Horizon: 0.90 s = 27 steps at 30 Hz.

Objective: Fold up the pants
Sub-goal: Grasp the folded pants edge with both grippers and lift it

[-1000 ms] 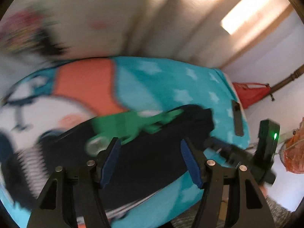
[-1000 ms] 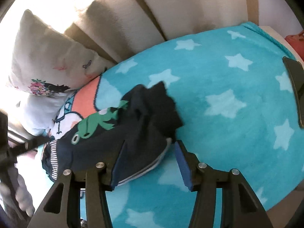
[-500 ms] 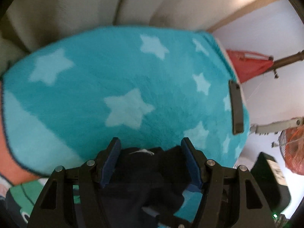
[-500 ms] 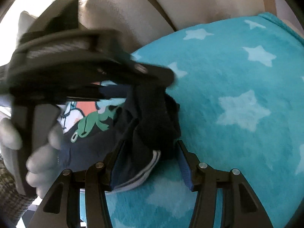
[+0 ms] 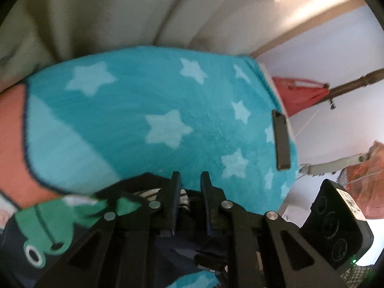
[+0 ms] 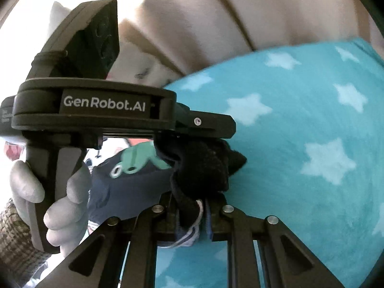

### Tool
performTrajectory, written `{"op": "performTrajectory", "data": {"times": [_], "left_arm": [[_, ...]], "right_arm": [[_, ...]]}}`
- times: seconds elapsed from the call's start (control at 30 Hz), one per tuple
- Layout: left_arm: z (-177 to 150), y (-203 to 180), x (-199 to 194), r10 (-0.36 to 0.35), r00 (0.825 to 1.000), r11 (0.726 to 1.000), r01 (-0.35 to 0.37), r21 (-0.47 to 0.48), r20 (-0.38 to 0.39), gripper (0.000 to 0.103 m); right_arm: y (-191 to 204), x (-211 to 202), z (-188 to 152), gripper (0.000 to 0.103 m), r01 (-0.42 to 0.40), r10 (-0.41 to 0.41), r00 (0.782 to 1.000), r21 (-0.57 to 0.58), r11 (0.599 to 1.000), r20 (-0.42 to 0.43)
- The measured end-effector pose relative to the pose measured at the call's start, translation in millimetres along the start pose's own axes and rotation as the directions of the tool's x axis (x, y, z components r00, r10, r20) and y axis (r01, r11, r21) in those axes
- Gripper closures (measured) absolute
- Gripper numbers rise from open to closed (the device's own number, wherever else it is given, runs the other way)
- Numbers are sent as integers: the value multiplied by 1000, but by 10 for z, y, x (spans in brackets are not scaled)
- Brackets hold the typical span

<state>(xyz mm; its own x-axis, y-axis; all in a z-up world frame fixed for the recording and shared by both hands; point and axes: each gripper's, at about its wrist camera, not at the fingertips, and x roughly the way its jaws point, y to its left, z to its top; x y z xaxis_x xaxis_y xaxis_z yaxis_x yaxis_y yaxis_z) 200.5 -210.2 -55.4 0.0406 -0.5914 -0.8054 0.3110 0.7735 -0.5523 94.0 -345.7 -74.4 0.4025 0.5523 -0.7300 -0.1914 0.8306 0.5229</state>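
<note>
While both pairs of jaws are closing, each gripper already pinches dark fabric of the pants (image 6: 134,187), which lie on a turquoise blanket (image 6: 300,124) printed with pale stars. Nearest in the right wrist view, the right gripper (image 6: 202,212) clamps a bunched fold of navy cloth with a striped white edge showing between its pads. Nearest in the left wrist view, the left gripper (image 5: 190,189) grips another part of the same garment, where a striped band of fabric sits between its narrowed fingers. Just beyond these grips, the pants show a green frog print (image 5: 50,225) on the navy cloth, spread to the left of both grippers. In the right wrist view the left gripper appears from the side, its body lettered in white, held by a gloved hand (image 6: 48,196) with a patterned sleeve (image 6: 14,240) at the wrist. Farther out, a dark flat rectangular object (image 5: 280,141) lies near the blanket's right edge. An orange patch (image 5: 12,148) of the blanket's print borders the turquoise at left. Behind the blanket stand beige upholstered cushions (image 5: 120,12), and beyond them a white wall with a red item (image 5: 300,93) hanging at right.
</note>
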Motion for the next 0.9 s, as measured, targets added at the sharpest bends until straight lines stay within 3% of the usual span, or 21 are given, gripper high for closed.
{"op": "performTrajectory", "data": {"times": [0.13, 0.33, 0.4, 0.47, 0.63, 0.77, 0.83, 0.9], "left_arm": [[-189, 348, -263, -9, 997, 996, 16, -87, 75, 86], [-652, 1142, -643, -57, 983, 950, 108, -294, 175, 64], [-852, 1357, -832, -55, 976, 930, 127, -344, 212, 62], [-1070, 1508, -1038, -45, 967, 914, 141, -380, 251, 62], [-1607, 1556, -1606, 88, 942, 919, 48, -392, 323, 53], [-2026, 1562, -1971, 145, 908, 911, 32, -411, 394, 48], [-2149, 1607, -2076, 171, 898, 904, 21, -427, 406, 48], [-2237, 1690, -2159, 190, 888, 899, 14, -439, 418, 48]], "right_arm": [[385, 89, 12, 86, 10, -13, 1000, -112, 994, -24], [1049, 520, -113, 83, 73, -107, 990, -330, 941, -87], [1246, 660, -197, 77, 90, -141, 985, -407, 909, -95], [1388, 765, -269, 54, 98, -160, 982, -453, 886, -100], [1780, 750, -429, 45, 37, -124, 984, -529, 848, -129], [1869, 317, -387, 45, -24, -47, 990, -493, 870, -132], [1732, 69, -266, 45, 22, -58, 996, -421, 907, -73], [1601, 2, -158, 58, 103, -124, 992, -359, 928, -36]]}}
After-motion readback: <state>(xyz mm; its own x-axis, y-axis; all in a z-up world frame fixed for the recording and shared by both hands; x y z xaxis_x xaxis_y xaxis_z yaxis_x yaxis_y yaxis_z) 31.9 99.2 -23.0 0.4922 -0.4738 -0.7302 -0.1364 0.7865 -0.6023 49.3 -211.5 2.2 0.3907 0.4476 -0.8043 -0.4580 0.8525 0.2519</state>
